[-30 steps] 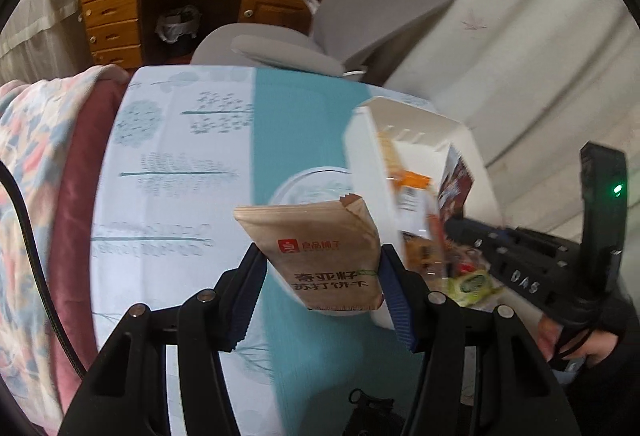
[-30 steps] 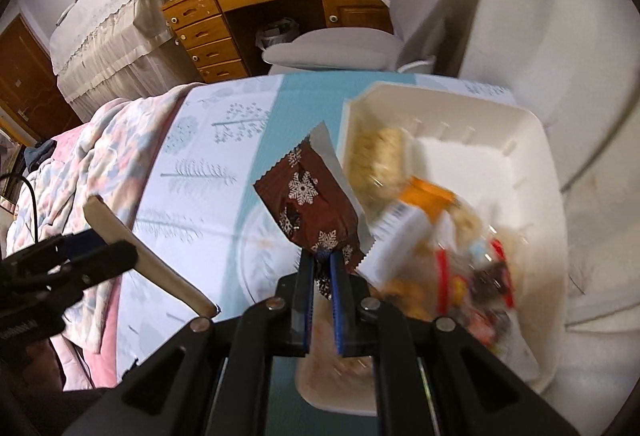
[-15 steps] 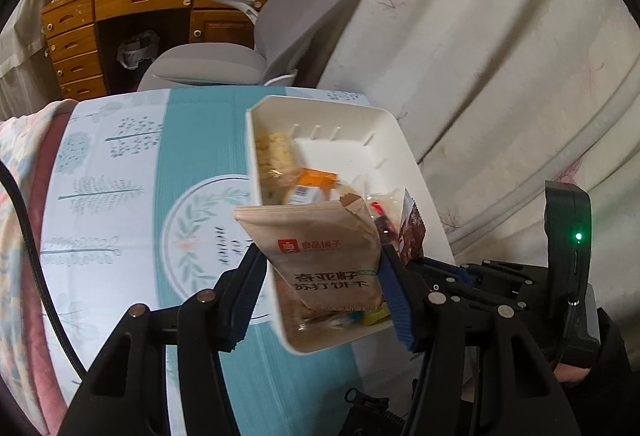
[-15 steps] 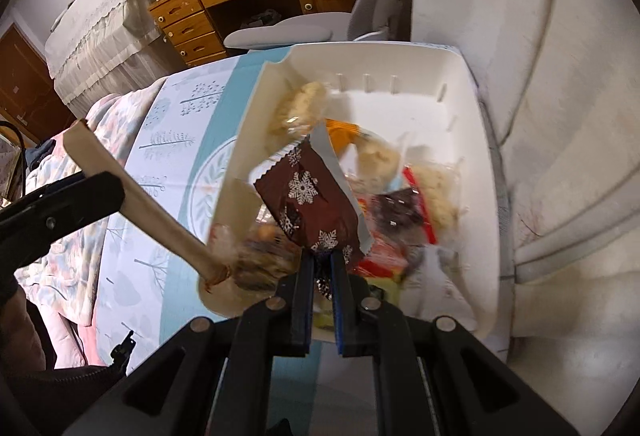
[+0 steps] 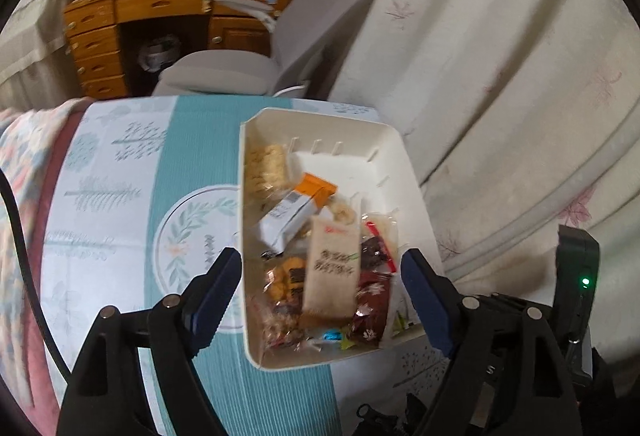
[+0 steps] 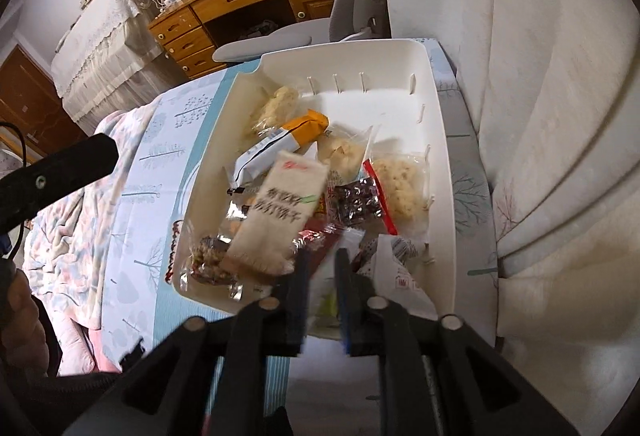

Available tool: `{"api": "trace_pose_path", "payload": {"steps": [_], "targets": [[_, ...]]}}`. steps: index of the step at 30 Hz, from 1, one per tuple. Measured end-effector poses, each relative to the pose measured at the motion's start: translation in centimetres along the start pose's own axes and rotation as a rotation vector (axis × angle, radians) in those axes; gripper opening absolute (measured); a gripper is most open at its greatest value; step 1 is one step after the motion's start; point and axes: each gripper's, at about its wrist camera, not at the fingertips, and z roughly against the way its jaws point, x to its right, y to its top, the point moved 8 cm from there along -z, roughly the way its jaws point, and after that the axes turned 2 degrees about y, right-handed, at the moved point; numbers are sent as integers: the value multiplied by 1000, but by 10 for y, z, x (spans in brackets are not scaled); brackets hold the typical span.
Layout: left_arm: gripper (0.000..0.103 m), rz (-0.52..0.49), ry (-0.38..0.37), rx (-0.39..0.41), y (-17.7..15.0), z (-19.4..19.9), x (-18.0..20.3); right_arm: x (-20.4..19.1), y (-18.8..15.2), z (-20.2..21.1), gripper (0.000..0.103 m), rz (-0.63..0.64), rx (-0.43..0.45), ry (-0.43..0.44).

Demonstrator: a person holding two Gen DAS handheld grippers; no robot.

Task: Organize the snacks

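Note:
A white bin on the table holds several snack packets. A tan cracker packet lies on top of the pile. A brown snowflake packet lies at the bin's near end. An orange and white packet lies further in. My left gripper is wide open and empty above the bin's near end. My right gripper is slightly open and empty over the bin's near right part.
The table has a teal and white tree-print cloth. A white curtain hangs close on the right. A grey office chair and a wooden desk stand beyond. A floral blanket lies on the left.
My left gripper opened and the tan cracker packet dropped onto the pile. My right gripper released the brown snowflake packet, which now lies in the bin.

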Motion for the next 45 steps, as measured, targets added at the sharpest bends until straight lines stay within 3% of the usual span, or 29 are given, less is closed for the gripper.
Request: {"api": "trace_pose_path", "payload": {"steps": [1, 5, 9, 15, 18, 29, 37, 40, 45], "targets": [[81, 21, 13, -3, -4, 3, -6, -1, -2, 2, 38, -4, 3, 13], [81, 103, 59, -16, -23, 13, -30, -8, -10, 12, 44, -12, 21, 54], [84, 179, 128, -32, -50, 29, -55, -19, -28, 22, 62, -11, 17, 50], [85, 232, 196, -25, -81, 63, -82, -42, -51, 48, 70, 4, 5, 50], [91, 226, 232, 21, -85, 86, -88, -55, -55, 63, 77, 18, 7, 43], [102, 146, 303, 133, -89, 159, -71, -110, -78, 110, 81, 103, -14, 52], [102, 87, 360, 120, -106, 171, -56, -115, -91, 135, 91, 72, 58, 30], [102, 78, 394, 148, -105, 173, -53, -107, -92, 136, 100, 35, 78, 12], [102, 69, 408, 177, -99, 173, -50, -97, -93, 131, 103, 1, 79, -14]]}}
